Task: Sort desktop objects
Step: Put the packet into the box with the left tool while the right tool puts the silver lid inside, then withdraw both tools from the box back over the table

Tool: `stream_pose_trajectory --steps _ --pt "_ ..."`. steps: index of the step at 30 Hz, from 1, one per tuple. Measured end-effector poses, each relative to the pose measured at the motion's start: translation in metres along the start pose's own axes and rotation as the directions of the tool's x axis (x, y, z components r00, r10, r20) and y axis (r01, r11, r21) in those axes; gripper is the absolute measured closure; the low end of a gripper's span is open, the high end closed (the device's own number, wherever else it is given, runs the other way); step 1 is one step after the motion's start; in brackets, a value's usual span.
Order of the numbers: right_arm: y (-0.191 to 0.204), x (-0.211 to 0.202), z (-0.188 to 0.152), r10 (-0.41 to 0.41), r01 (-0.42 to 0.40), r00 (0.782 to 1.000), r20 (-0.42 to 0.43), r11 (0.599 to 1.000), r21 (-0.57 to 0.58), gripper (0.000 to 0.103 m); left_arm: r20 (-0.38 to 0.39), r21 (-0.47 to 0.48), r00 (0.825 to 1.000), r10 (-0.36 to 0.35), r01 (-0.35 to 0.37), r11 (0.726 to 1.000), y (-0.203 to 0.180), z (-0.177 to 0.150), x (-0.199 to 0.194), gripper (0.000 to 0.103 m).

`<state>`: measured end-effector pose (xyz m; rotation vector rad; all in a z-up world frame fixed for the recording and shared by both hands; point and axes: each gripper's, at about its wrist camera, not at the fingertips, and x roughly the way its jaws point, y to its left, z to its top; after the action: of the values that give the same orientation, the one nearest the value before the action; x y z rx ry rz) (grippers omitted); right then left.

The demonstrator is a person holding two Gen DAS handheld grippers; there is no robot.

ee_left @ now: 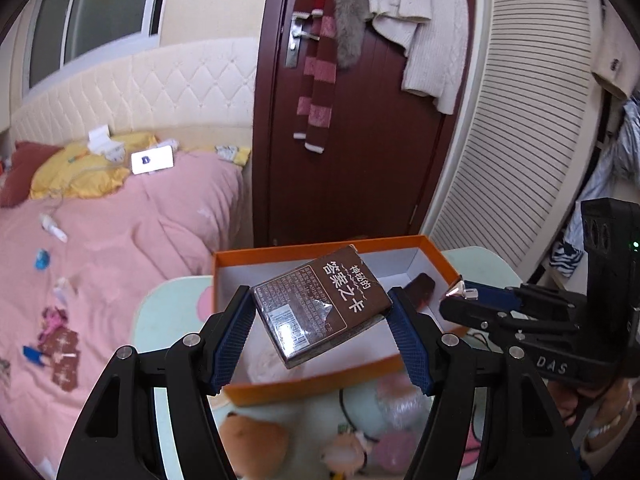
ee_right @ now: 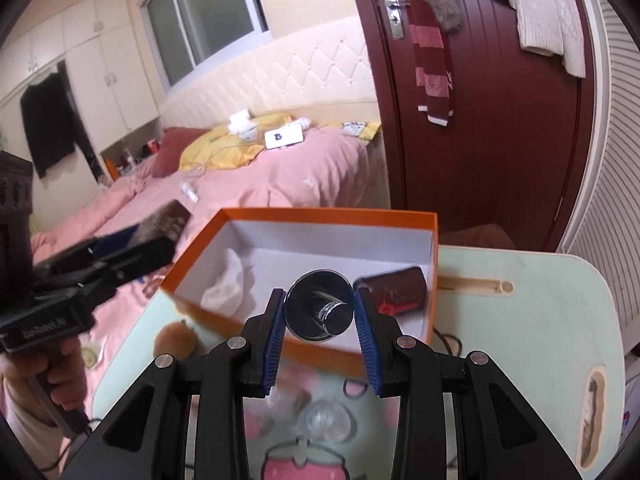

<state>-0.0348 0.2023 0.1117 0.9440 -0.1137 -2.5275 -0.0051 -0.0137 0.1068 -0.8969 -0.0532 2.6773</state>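
The left gripper (ee_left: 320, 312) is clamped on a brown card box (ee_left: 320, 312), held tilted over the orange box (ee_left: 280, 390), its long axis running from near-left up to far-right. The right gripper (ee_right: 320, 312) pinches a shiny metal disc (ee_right: 320, 308) by its rim, knob facing the camera, above the same box, where a dark red wallet (ee_right: 396, 290) lies.

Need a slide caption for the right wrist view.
Right hand-held gripper holds a shiny metal disc above the orange box.
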Motion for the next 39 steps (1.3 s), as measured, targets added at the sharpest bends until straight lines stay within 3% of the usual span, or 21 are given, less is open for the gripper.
stream_pose_trajectory --steps 9,12,14,16,21,24,26,29,33,39 --pt "-0.007 0.040 0.002 0.010 -0.009 0.997 -0.071 1.000 0.016 0.070 -0.074 -0.031 0.997 -0.029 0.026 0.999 0.004 0.003 0.046 0.035" --pt "-0.008 0.042 0.001 -0.011 0.011 0.998 -0.058 1.000 0.004 0.069 -0.089 -0.049 0.996 -0.025 0.021 0.999 0.007 0.000 0.052 0.035" --pt "-0.009 0.041 0.000 -0.003 0.004 0.999 -0.051 1.000 0.014 0.056 -0.088 -0.072 0.996 -0.026 0.020 0.997 0.010 0.000 0.052 0.035" --pt "-0.012 0.038 0.000 0.002 -0.001 0.999 -0.037 1.000 0.028 0.051 -0.085 -0.090 0.996 -0.032 0.024 0.996 0.013 0.000 0.049 0.035" --pt "-0.012 0.025 -0.002 0.000 0.001 1.000 -0.013 0.999 0.032 0.051 -0.056 -0.109 0.998 -0.035 0.028 0.994 0.022 -0.005 0.026 0.034" --pt "-0.011 0.015 -0.007 -0.001 0.001 1.000 -0.014 1.000 0.030 0.051 -0.046 -0.106 0.998 -0.043 0.038 0.994 0.023 -0.009 0.016 0.014" --pt "-0.010 0.009 -0.013 -0.002 0.003 1.000 -0.022 1.000 0.029 0.051 -0.045 -0.080 0.998 -0.049 0.045 0.996 0.019 -0.010 0.019 0.014" --pt "-0.008 0.000 -0.021 -0.010 0.010 1.000 -0.021 1.000 0.028 0.050 -0.092 -0.055 0.996 -0.001 -0.004 0.999 0.012 -0.009 0.027 0.014" --pt "-0.001 -0.017 -0.031 -0.054 0.054 0.998 -0.012 0.999 -0.003 0.050 -0.019 -0.076 0.999 -0.033 0.032 0.997 0.010 -0.010 -0.002 0.014" --pt "0.003 -0.033 -0.054 -0.051 0.051 0.997 -0.057 0.999 -0.002 0.047 -0.070 -0.097 0.996 0.058 -0.065 0.993 0.022 -0.041 -0.035 0.014"
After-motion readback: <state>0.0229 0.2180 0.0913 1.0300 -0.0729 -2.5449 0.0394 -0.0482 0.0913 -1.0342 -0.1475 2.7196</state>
